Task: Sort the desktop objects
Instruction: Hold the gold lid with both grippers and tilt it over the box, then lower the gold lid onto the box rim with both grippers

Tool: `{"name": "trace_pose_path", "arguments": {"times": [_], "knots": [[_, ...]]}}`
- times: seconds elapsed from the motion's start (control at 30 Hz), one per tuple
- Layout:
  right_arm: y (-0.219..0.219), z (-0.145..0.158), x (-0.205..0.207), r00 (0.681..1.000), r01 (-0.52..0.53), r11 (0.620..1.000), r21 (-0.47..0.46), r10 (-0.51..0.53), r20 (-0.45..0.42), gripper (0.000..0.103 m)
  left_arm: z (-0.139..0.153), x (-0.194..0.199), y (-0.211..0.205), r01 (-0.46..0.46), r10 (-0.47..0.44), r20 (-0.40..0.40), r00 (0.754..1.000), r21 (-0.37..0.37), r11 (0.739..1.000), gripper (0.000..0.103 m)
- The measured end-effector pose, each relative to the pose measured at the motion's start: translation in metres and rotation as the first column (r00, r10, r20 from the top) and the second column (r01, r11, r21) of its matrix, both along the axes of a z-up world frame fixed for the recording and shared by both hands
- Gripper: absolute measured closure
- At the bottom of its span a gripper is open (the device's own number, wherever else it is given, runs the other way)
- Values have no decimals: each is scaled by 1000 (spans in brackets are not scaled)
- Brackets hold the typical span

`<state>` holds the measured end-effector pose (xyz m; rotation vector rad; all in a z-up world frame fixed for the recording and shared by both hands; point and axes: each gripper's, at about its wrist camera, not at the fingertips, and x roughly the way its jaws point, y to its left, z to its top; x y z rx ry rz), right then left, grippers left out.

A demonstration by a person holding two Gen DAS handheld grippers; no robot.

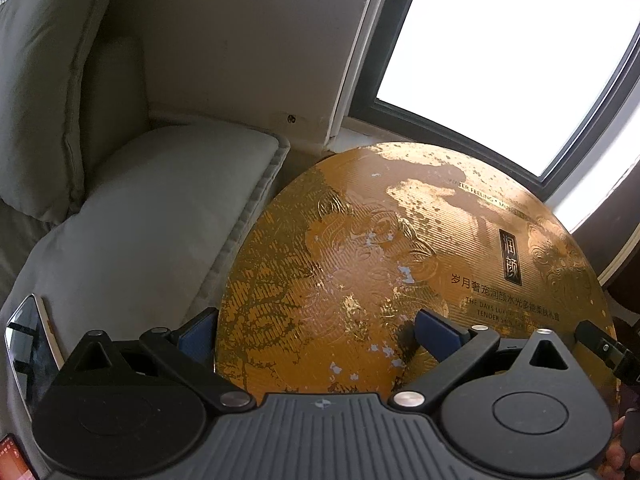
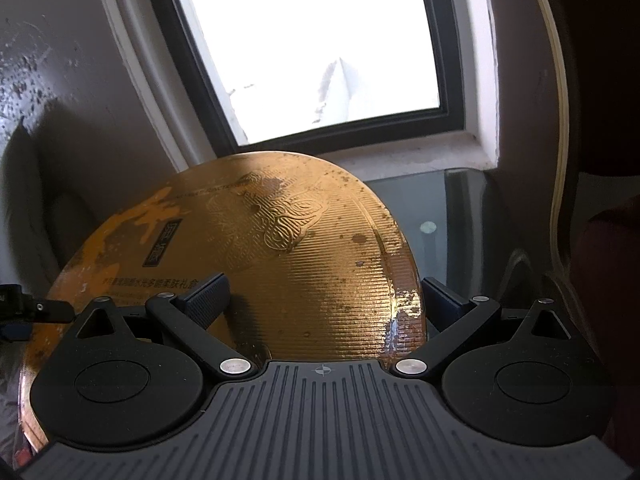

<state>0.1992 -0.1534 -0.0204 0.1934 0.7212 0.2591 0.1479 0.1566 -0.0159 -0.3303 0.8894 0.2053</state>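
Both grippers straddle opposite edges of a worn gold round box lid (image 1: 360, 264), fingers spread wide; whether they actually press it is unclear. The left gripper (image 1: 316, 334) alone shows a phone (image 1: 28, 352) and cushions (image 1: 152, 220); the right gripper (image 2: 324, 302) shows a glass table (image 2: 448, 216) below the window (image 2: 312, 48).

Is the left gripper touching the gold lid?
Touching. In the left wrist view, the left gripper straddles the gold lid's rim, one finger on top, the other outside the edge.
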Motion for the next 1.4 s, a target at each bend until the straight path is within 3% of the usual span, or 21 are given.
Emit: {"name": "trace_pose_path", "arguments": {"times": [0.4, 0.83, 1.1, 1.27, 1.4], "knots": [[1, -3, 5, 999, -2, 1000, -7, 2, -36, 3, -7, 6, 1, -7, 7, -14, 1000, 3, 1000, 2], [5, -2, 3, 999, 19, 1000, -10, -19, -41, 3, -14, 1, 2, 1, -1, 36, 999, 15, 1000, 1], [6, -1, 3, 999, 16, 1000, -16, -17, -28, 2, -20, -2, 0, -2, 0, 64, 998, 23, 1000, 0], [10, -2, -8, 999, 28, 999, -45, -26, 32, 2, -27, -11, 1, 5, -7, 118, 993, 19, 1000, 0], [10, 7, -9, 999, 42, 998, -48, -41, 23, 2, -26, -14, 8, -17, 20, 95, 995, -32, 999, 1]]}}
